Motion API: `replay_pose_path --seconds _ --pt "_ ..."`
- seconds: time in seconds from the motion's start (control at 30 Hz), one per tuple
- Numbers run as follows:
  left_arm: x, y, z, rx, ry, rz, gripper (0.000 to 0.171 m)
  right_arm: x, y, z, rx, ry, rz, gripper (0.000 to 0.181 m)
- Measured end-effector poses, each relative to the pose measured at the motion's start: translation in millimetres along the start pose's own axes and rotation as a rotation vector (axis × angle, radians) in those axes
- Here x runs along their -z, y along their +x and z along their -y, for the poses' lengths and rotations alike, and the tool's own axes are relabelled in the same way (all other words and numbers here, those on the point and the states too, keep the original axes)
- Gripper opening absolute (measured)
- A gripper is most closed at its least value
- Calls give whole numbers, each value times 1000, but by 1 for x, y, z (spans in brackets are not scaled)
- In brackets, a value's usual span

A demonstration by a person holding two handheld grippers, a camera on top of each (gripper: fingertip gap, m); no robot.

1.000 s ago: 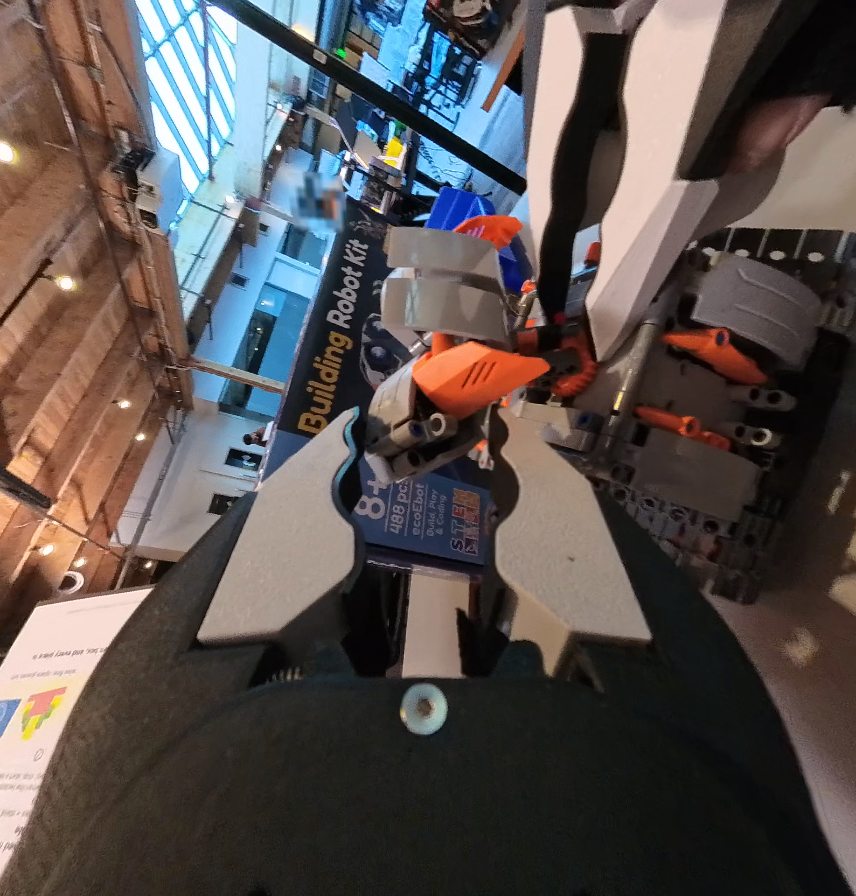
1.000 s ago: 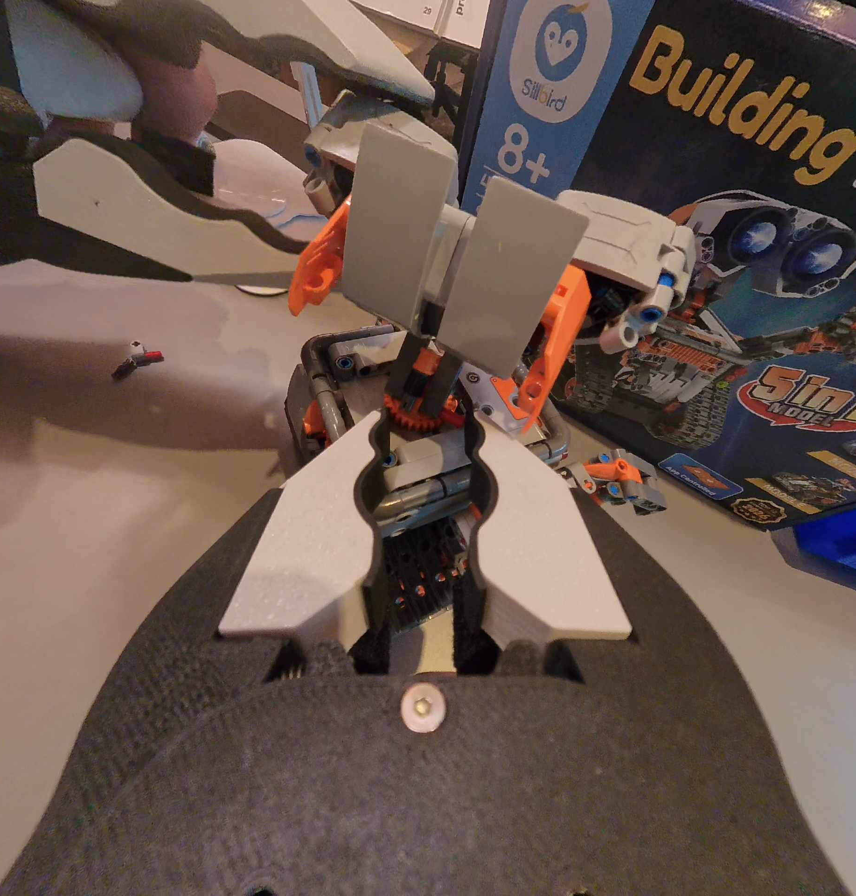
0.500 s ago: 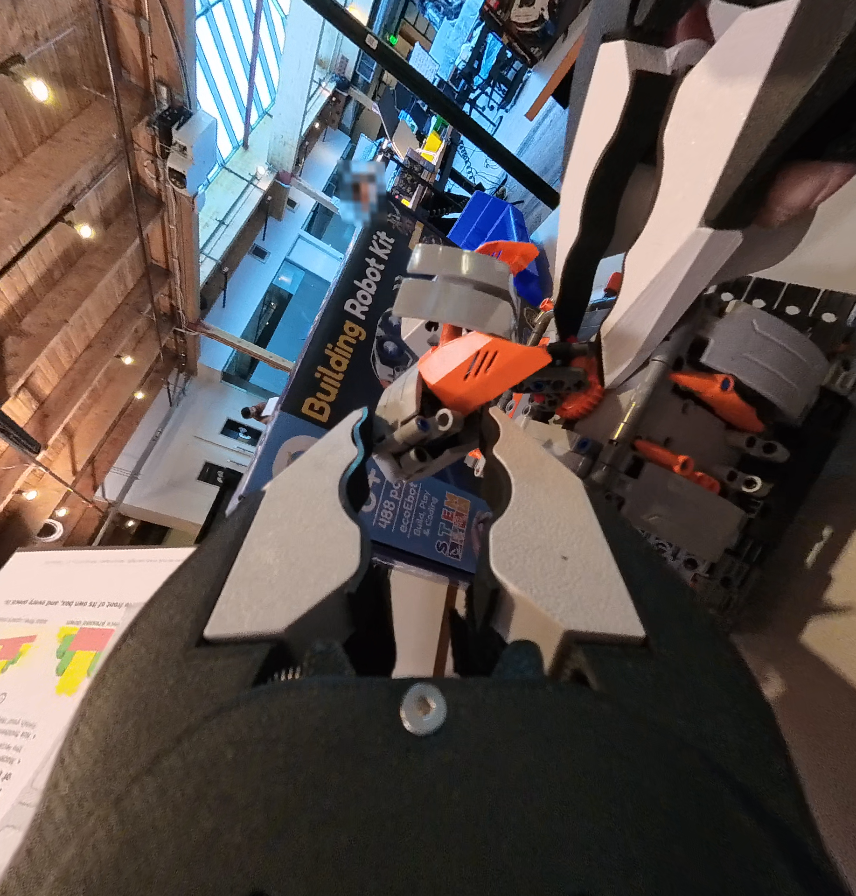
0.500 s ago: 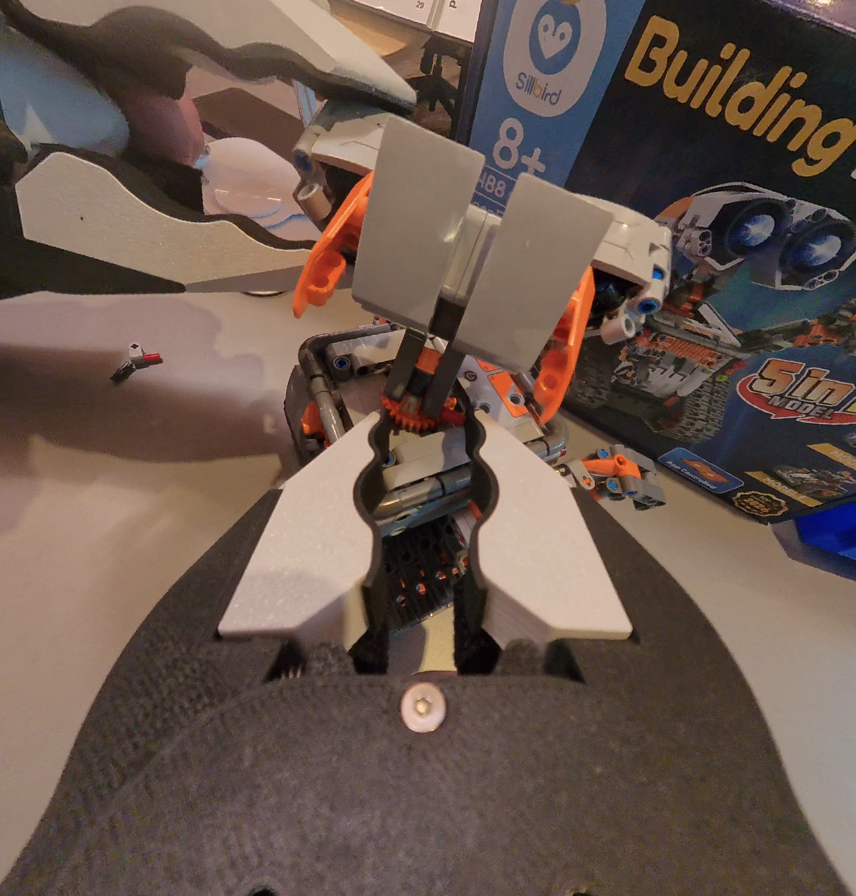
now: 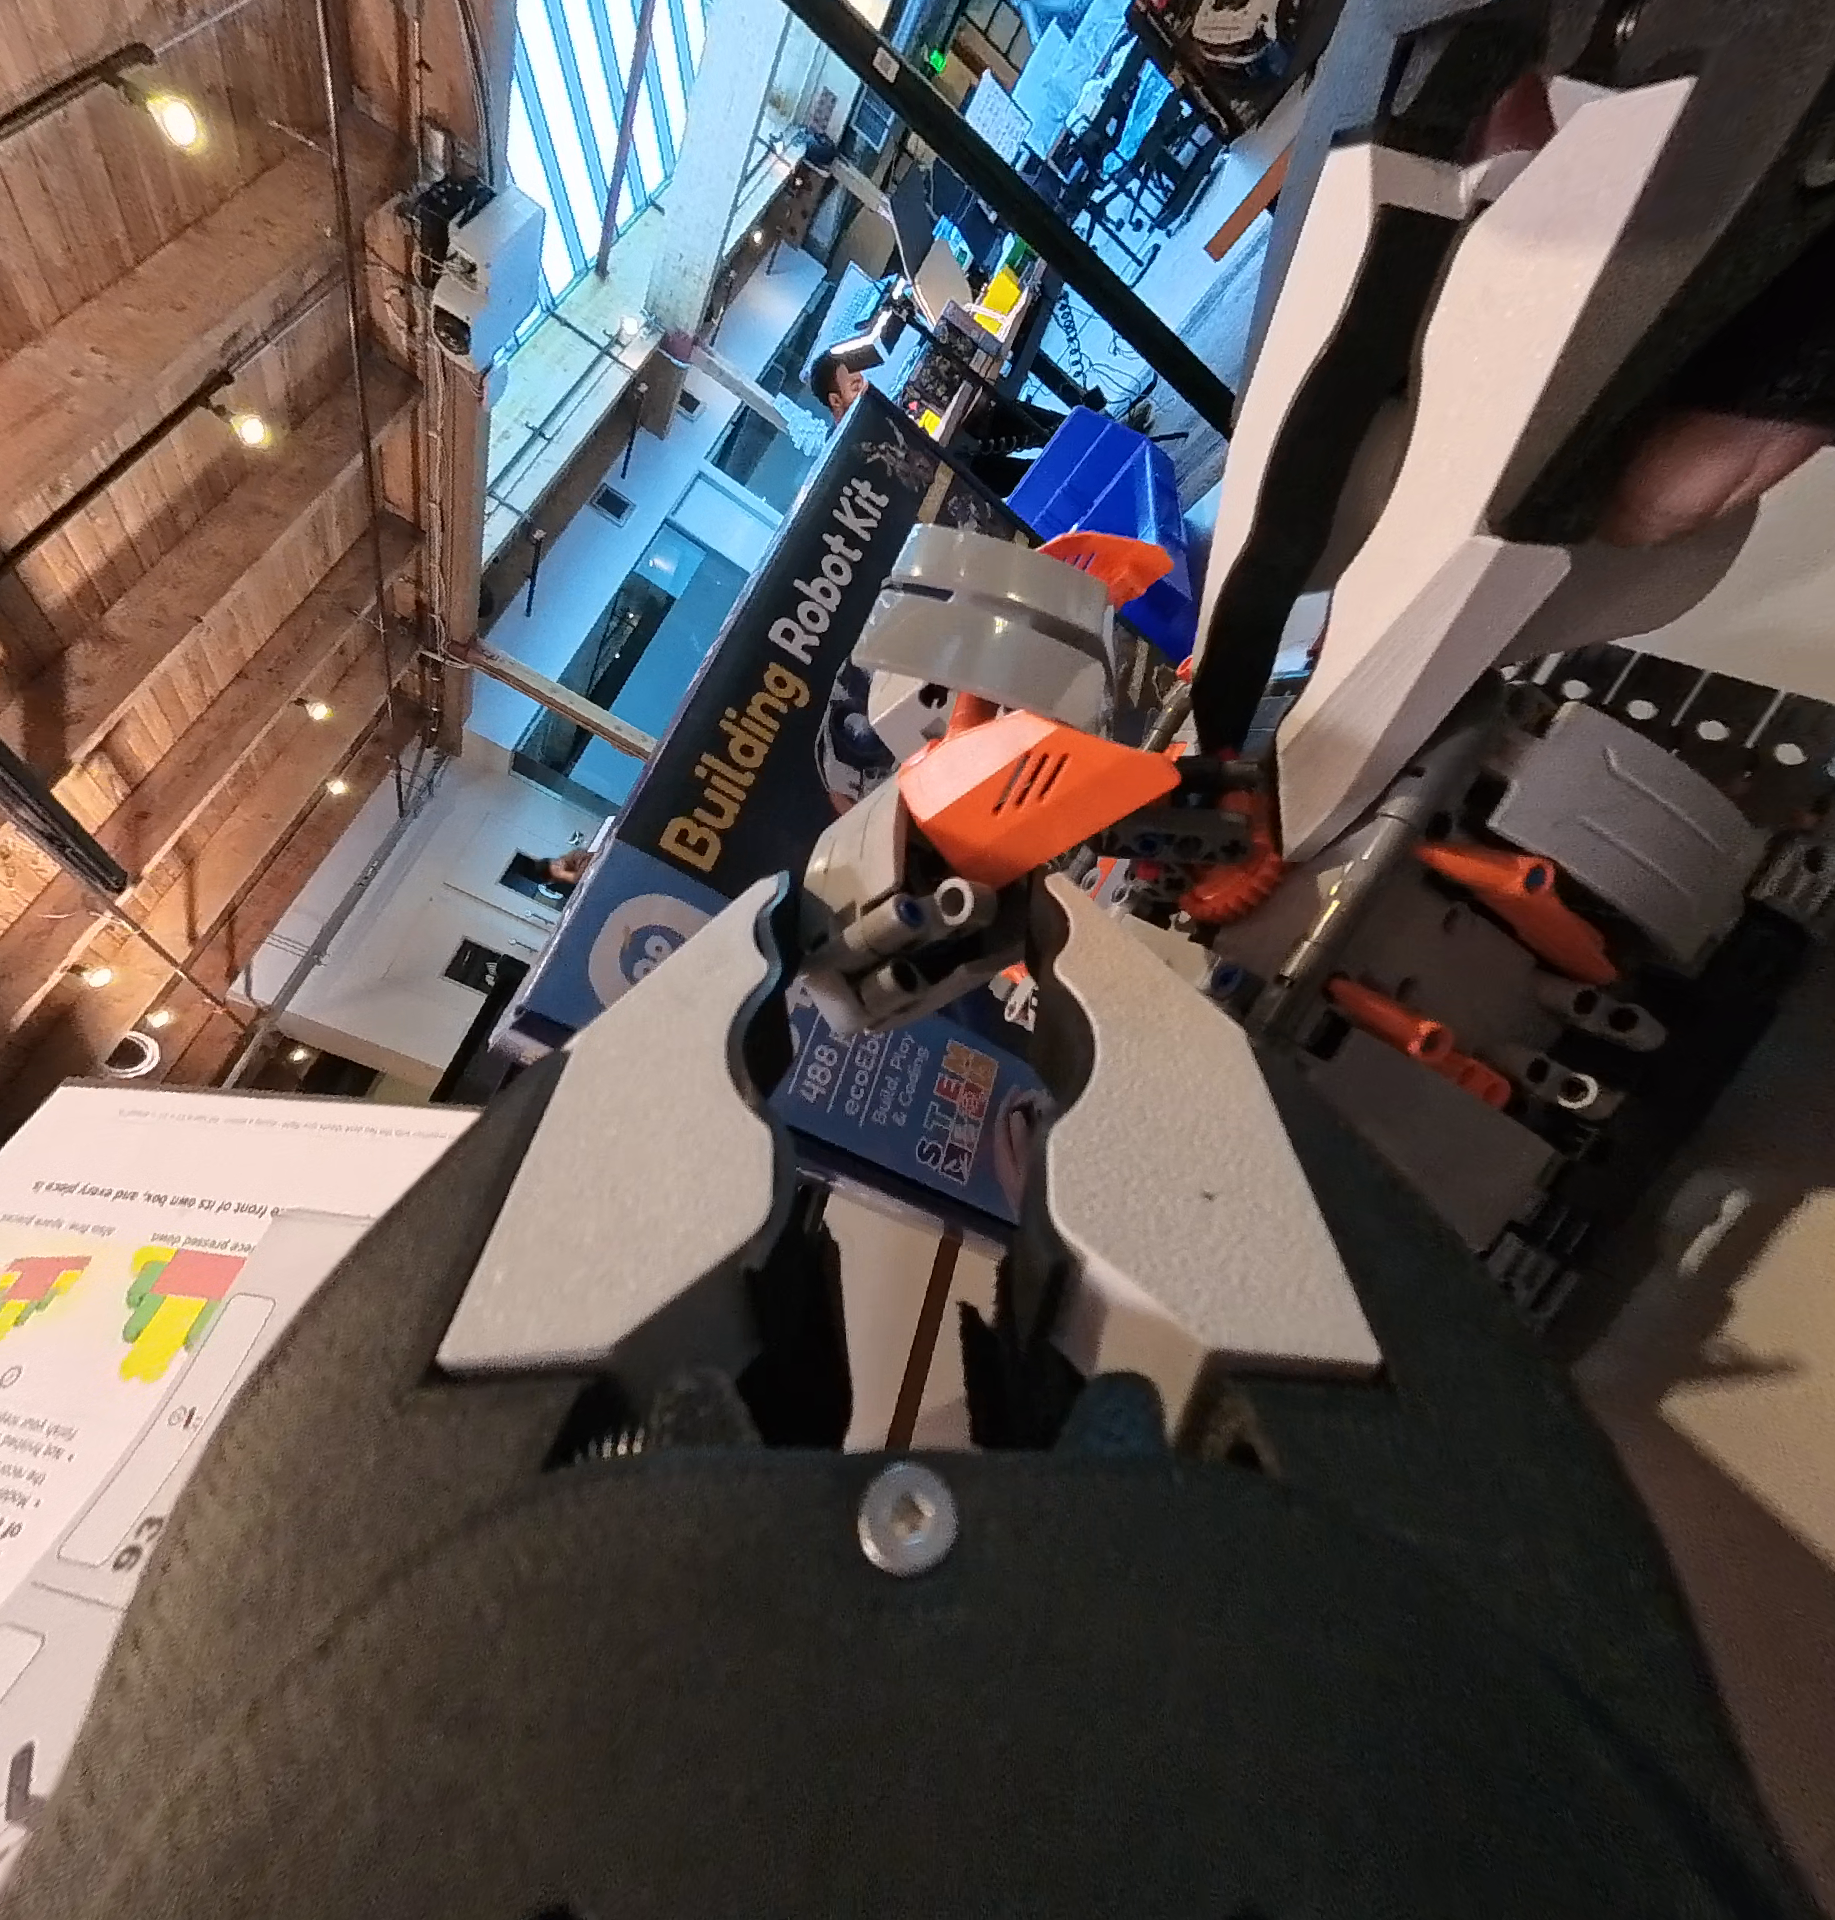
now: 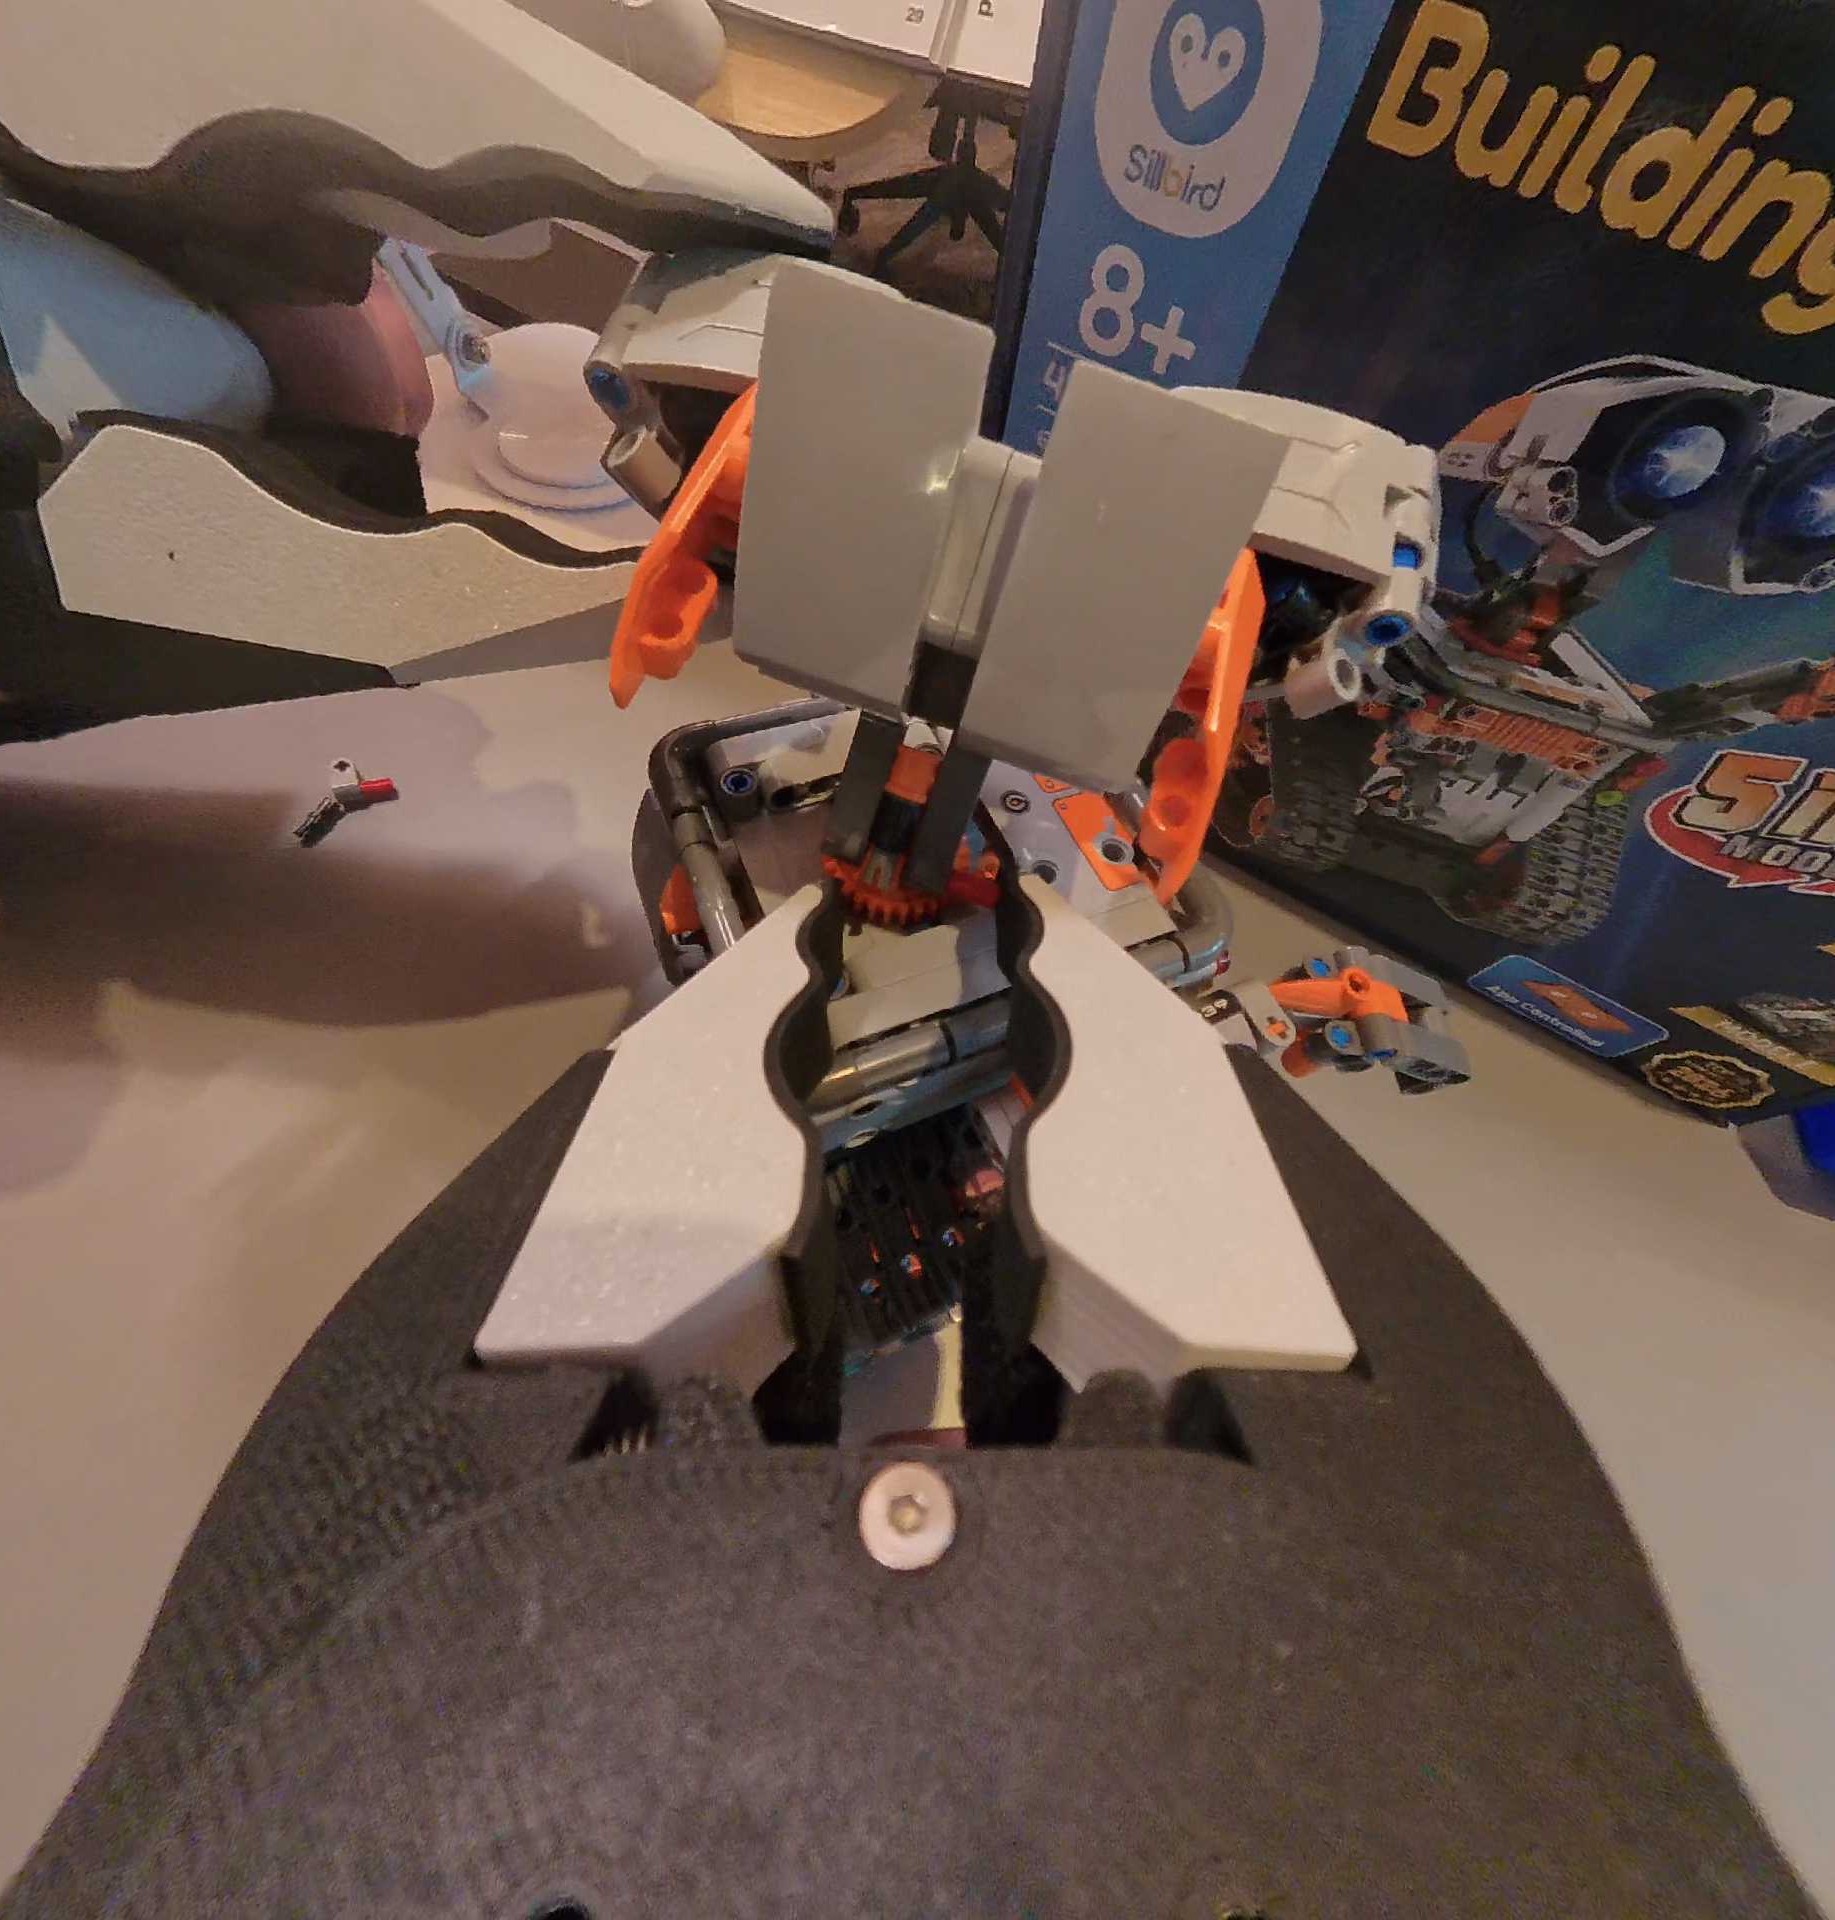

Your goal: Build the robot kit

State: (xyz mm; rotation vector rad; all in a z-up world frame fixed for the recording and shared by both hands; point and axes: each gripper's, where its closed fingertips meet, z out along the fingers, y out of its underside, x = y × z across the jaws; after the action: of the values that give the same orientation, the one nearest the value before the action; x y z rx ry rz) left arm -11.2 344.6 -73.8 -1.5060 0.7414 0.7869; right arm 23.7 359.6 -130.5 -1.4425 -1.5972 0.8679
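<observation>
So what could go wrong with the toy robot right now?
1. The left gripper seems to pinch only one side of the head. A twist could snap the head off its thin black neck.
2. The right gripper clamps the body right beside the orange gear. Squeezing hard might pop bricks loose.
3. The small loose piece on the table could get knocked away.

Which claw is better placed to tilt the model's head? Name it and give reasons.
Left. The left claw grips the eye end of the head, so it could likely swing it. The right claw sits lower, clamped on the body under the orange gear, apparently steadying it.
</observation>
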Motion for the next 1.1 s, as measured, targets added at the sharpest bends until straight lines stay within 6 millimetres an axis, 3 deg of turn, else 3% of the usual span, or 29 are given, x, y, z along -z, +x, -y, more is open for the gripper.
replay_pose_path --seconds 0.83,1.1 --pt "5 -3 -9 72 4 -9 45 -3 -5 5 34 53 1 22" --pt "12 3 -8 142 -22 8 85 -3 -5 5 39 71 -34 22"
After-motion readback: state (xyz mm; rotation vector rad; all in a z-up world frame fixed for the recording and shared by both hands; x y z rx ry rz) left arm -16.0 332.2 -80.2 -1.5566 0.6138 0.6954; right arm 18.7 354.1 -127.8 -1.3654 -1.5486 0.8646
